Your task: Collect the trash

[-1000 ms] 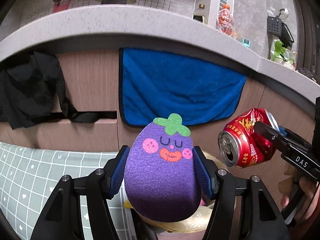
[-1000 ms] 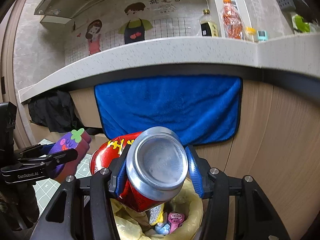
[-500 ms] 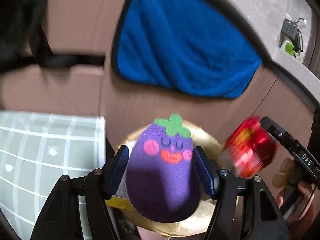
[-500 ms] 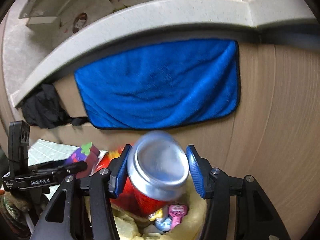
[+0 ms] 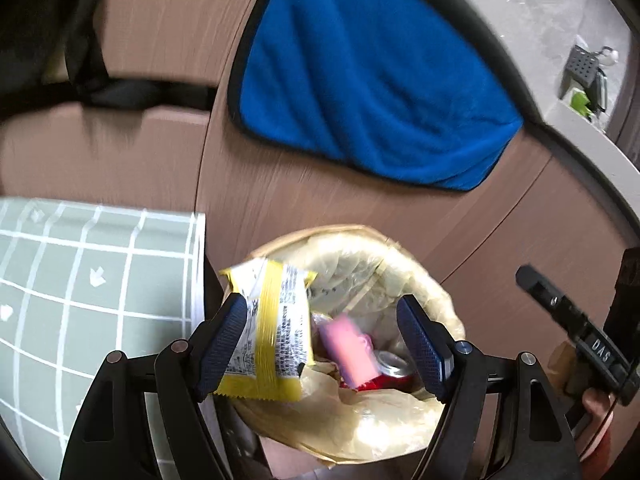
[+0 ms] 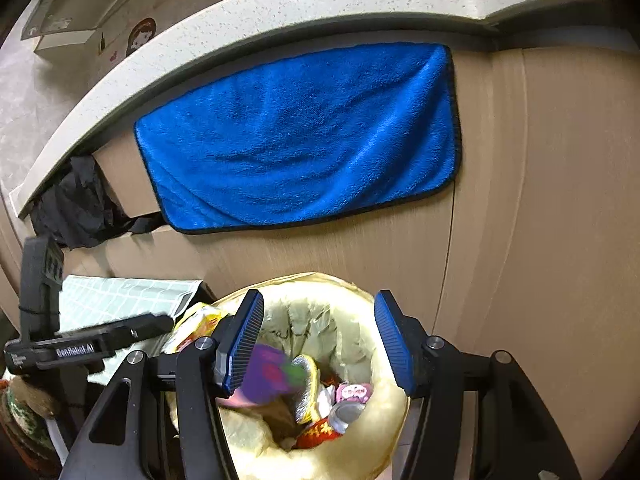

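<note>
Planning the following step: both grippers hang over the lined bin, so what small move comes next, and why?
Probably lift both away. The left gripper, jaws opening, and the right gripper hold nothing; the red drink can and purple eggplant sponge lie inside the yellow-lined trash bin.

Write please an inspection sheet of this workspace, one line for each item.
Surface: green checked mat beside the bin.
Job's things: lined trash bin holds a red can, a purple sponge, a pink wrapper; a yellow packet lies at its rim.
Clutter: nothing seen.
Grippers: left gripper opening, right gripper open; neither holds anything, both above the bin.
Cables: nothing seen.
Surroundings: blue towel on the wooden cabinet front, black cloth, speckled counter.
</note>
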{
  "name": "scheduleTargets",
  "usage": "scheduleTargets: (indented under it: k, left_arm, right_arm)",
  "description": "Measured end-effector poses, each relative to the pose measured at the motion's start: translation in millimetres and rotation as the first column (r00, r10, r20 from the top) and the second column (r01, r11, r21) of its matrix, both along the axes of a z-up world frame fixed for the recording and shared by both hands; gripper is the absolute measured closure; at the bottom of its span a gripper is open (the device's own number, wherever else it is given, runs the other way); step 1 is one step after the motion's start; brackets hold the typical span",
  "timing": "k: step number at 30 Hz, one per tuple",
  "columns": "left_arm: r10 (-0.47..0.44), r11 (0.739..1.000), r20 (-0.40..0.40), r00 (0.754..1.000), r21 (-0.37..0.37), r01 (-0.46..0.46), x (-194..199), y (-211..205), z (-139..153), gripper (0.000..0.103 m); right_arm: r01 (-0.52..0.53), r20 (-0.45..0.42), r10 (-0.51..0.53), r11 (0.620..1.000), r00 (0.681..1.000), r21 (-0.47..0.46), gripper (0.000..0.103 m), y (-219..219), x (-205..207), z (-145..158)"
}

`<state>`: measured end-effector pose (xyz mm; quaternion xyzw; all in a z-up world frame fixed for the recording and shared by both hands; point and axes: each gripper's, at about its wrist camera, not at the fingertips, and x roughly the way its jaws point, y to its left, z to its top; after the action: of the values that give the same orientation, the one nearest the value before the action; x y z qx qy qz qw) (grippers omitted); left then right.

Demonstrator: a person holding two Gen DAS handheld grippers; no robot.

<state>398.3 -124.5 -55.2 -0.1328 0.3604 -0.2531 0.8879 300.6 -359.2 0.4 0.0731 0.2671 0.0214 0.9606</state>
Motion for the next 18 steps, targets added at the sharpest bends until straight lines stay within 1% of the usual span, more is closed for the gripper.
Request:
scheduleTargets:
  k: [2, 5, 9, 11, 14, 16, 18]
  left_arm:
    - [0.021, 1.0, 0.021, 1.0, 0.008, -0.021, -7, 3, 9, 0.026]
    - [0.048, 0.999, 0.031, 0.998, -0.005, -0.048, -22, 11, 20, 0.026]
    - [0.086, 0.996, 0.074, 0.994, 0.026, -0.088, -49, 15, 36, 0.026]
    - [0.106, 0.992, 0.11, 0.988, 0.052, -0.112, -69, 17, 47, 0.026]
    - [0.129, 0.984, 0.192, 0.973, 0.1, -0.15, -112, 19, 65, 0.026]
    - [0.141, 0.976, 0.221, 0.965, 0.132, -0.173, -141, 20, 71, 0.026]
    - [0.147, 0.969, 0.233, 0.961, 0.159, -0.186, -167, 23, 73, 0.026]
  right_arm:
    - [0.004, 0.005, -0.004, 1.0, 1.0, -0.003, 0.049, 2, -9, 3]
    - [0.0, 0.02, 0.0, 1.0, 1.0, -0.003, 0.049, 5, -27, 10]
    - [-0.005, 0.04, 0.005, 1.0, 0.999, -0.007, 0.049, 8, -50, 20]
    - [-0.012, 0.051, 0.012, 1.0, 0.999, 0.0, 0.049, 11, -63, 26]
    - [-0.026, 0.068, 0.025, 1.0, 0.997, 0.017, 0.049, 18, -85, 33]
    - [-0.049, 0.078, 0.047, 0.998, 0.996, 0.029, 0.048, 25, -102, 36]
    - [-0.077, 0.082, 0.074, 0.996, 0.994, 0.04, 0.048, 35, -120, 38]
